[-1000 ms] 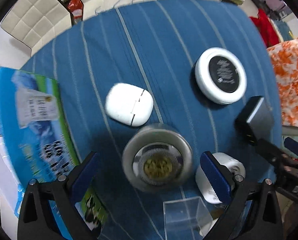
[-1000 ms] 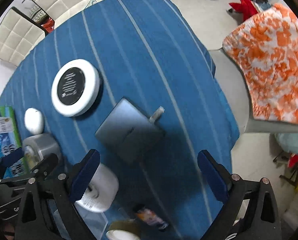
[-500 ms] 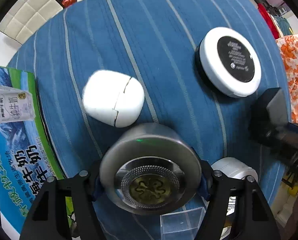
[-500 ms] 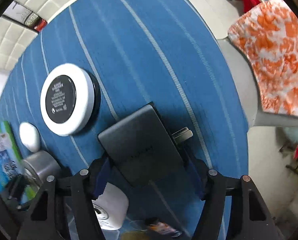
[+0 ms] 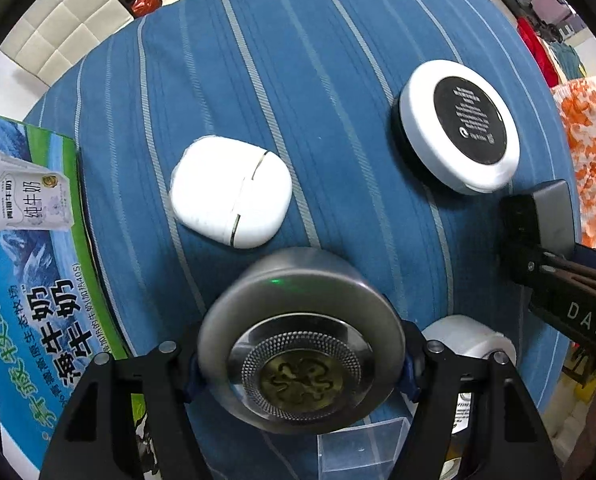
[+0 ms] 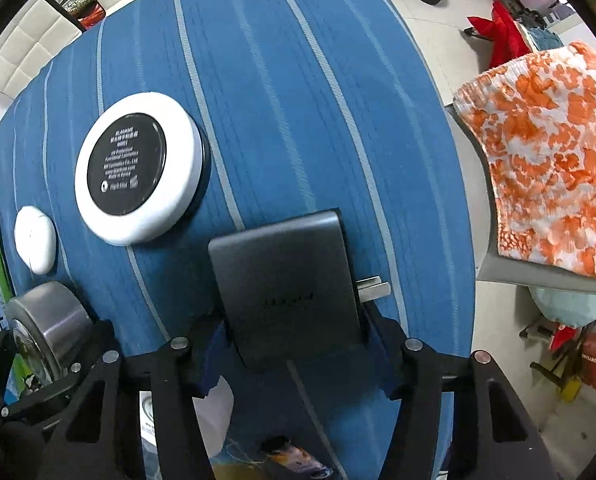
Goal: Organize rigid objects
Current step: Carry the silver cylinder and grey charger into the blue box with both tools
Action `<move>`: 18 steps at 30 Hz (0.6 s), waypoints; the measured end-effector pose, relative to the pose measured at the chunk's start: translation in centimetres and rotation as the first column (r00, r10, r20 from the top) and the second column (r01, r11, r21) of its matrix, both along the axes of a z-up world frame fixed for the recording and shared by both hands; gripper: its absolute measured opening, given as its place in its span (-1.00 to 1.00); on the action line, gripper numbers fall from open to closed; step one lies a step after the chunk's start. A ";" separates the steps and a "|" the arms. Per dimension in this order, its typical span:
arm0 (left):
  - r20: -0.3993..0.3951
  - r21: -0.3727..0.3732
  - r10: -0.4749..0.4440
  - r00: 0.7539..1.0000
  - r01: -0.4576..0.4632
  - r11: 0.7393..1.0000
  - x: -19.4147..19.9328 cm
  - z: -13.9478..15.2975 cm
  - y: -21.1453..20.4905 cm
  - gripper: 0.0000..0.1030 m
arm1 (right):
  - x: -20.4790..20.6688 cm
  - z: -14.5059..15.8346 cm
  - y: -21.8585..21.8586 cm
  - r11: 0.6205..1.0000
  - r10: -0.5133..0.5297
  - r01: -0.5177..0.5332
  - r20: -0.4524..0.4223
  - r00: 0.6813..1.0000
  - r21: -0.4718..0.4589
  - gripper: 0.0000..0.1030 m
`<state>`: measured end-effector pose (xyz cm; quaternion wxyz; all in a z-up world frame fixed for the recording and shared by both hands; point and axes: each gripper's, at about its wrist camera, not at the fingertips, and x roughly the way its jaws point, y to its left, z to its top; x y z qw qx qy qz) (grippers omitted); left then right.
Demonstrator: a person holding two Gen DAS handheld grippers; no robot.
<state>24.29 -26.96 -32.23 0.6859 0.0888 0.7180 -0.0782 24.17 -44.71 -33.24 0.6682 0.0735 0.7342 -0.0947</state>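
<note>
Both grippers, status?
Left gripper shut on silver puck. Right gripper shut on dark charger. White earbud case and round compact sit clear on cloth.

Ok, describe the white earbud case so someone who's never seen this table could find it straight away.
Look on the blue striped tablecloth, just right of the milk carton box. The earbud case lies beyond the metal cylinder in the left jaws. It is all white, pebble-shaped, with a thin lid seam, unlike the round compact with its black centre.
</note>
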 end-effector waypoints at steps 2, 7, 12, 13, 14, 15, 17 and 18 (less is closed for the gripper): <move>0.014 0.004 -0.010 1.000 0.010 1.000 -0.8 0.5 -0.8 0.33 | -0.3 0.1 -0.2 1.000 -0.005 0.005 0.009 1.000 0.001 0.14; 0.054 -0.014 -0.017 0.998 0.017 1.000 -2.6 2.4 -0.9 0.33 | -1.5 1.7 0.5 1.000 -0.002 0.002 0.050 0.999 -0.008 0.14; 0.118 -0.009 -0.041 0.992 0.042 0.999 -4.0 5.5 -1.2 0.33 | -2.3 4.4 1.3 1.000 0.019 -0.016 0.120 0.993 -0.022 0.13; 0.126 -0.010 -0.041 0.991 0.043 0.999 -4.2 5.9 -1.2 0.33 | -2.4 4.8 1.4 1.000 0.020 -0.018 0.133 0.991 -0.022 0.13; 0.139 -0.010 -0.041 0.989 0.043 0.999 -4.5 6.5 -1.1 0.33 | -2.5 5.4 1.7 1.000 0.022 -0.019 0.146 0.989 -0.019 0.13; 0.151 -0.013 -0.038 0.988 0.040 0.999 -4.9 7.3 -0.9 0.33 | -2.6 6.2 2.0 1.000 0.025 -0.023 0.163 0.986 -0.015 0.13; 0.165 -0.034 -0.019 0.986 0.025 0.999 -5.7 9.0 -0.4 0.33 | -3.0 7.5 2.7 1.000 0.031 -0.031 0.190 0.981 -0.006 0.13; 0.173 -0.039 -0.012 0.985 0.019 0.999 -5.9 9.8 -0.1 0.33 | -3.2 8.2 3.3 0.999 0.034 -0.034 0.202 0.979 -0.001 0.13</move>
